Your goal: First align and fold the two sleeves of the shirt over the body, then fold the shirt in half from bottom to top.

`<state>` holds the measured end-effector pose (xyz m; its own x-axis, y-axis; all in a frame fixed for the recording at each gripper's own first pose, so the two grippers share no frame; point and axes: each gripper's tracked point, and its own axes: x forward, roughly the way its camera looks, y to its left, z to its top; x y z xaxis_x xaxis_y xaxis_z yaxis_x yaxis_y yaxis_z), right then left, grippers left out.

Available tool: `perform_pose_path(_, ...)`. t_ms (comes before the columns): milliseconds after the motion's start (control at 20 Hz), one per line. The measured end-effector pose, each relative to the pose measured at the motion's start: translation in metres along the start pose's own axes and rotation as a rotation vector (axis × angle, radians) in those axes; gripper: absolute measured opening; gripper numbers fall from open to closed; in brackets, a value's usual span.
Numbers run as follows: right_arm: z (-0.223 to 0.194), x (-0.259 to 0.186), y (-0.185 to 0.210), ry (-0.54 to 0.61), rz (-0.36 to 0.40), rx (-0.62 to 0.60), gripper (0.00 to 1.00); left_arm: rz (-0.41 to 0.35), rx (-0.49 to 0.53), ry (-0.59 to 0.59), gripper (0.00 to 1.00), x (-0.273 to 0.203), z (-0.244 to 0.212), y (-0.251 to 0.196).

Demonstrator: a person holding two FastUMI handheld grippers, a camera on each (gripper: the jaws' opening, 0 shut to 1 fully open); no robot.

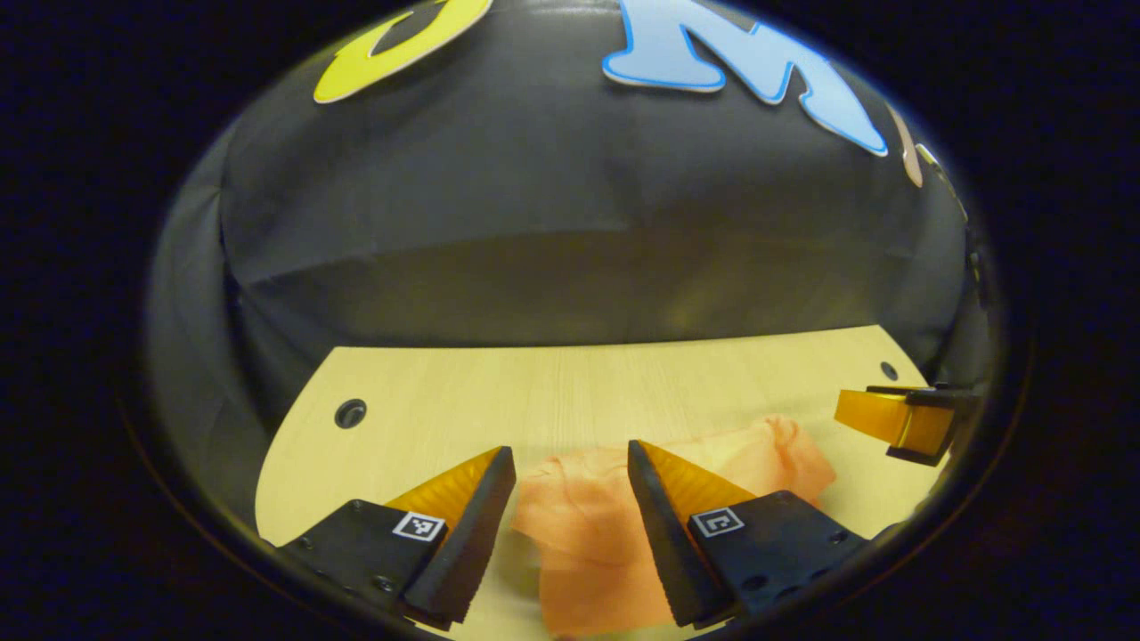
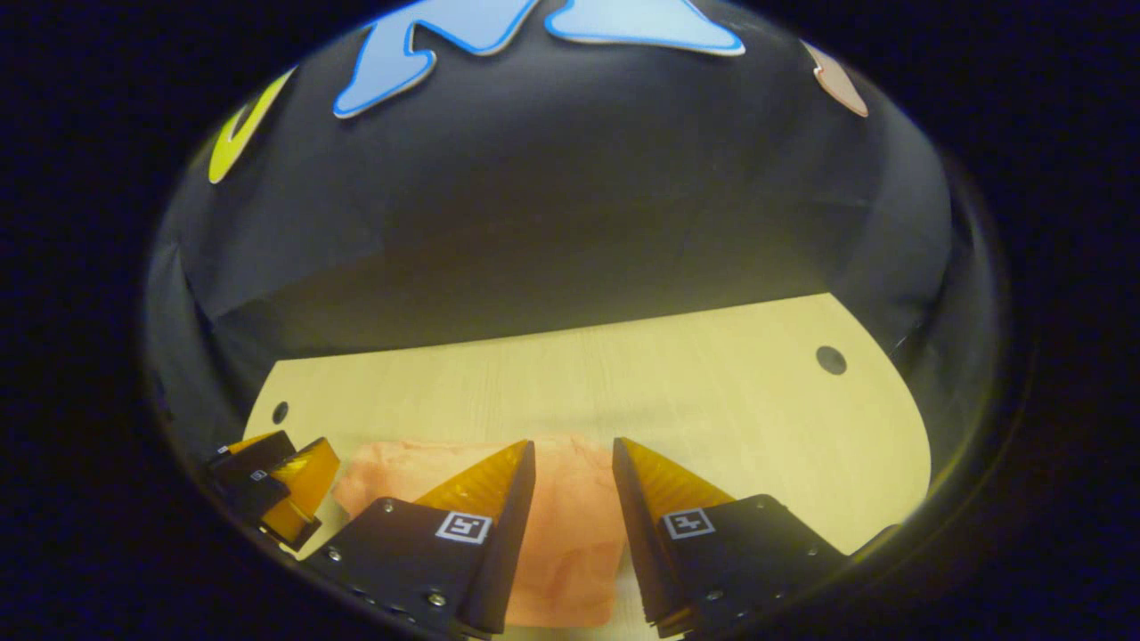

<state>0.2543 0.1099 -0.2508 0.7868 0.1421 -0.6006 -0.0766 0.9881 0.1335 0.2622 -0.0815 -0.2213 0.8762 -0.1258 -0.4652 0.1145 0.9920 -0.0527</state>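
Shirt point(image 1: 588, 525) fabric, an orange and rather crumpled garment, lies on the pale wooden tabletop point(image 1: 552, 392) close under both my tools, bunched rather than spread flat, so I cannot tell sleeve from hem with any certainty. My left gripper point(image 1: 570, 494) hangs just above its near edge with the jaws spread wide and nothing between them; my right gripper point(image 2: 574, 490) hangs over the other part of the same cloth, jaws likewise parted and empty. In the left gripper view the right tool sits off at the edge, well apart from mine. To my eye the folding has hardly begun. The risk from here is pinching several layers at once because the cloth is wadded, which would drag the body along with a sleeve. Coming down unevenly with the two tools could also skew the shirt or slide it toward the tabletop's near edge.
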Motion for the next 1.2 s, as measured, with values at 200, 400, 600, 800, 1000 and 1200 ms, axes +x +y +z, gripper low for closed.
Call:
perform_pose_path(200,0.030,-0.089,-0.003,-0.124,0.028,-0.042,0.55,-0.006,0.010,-0.114,0.84,-0.090,0.042,-0.015)
perform_pose_path(400,0.043,-0.170,0.005,-0.222,0.045,-0.087,0.55,-0.016,0.030,-0.232,0.85,-0.185,0.074,-0.023)
perform_pose_path(600,0.042,-0.230,0.014,-0.303,0.058,-0.124,0.55,0.003,0.062,-0.355,0.84,-0.255,0.090,-0.020)
perform_pose_path(800,0.037,-0.277,0.016,-0.365,0.076,-0.145,0.55,0.011,0.073,-0.408,0.85,-0.309,0.085,-0.028)
perform_pose_path(1000,0.032,-0.310,0.022,-0.426,0.093,-0.138,0.55,0.007,0.059,-0.446,0.84,-0.340,0.075,-0.033)
perform_pose_path(1200,0.032,-0.320,0.025,-0.468,0.098,-0.116,0.55,0.014,0.052,-0.474,0.83,-0.357,0.072,-0.029)
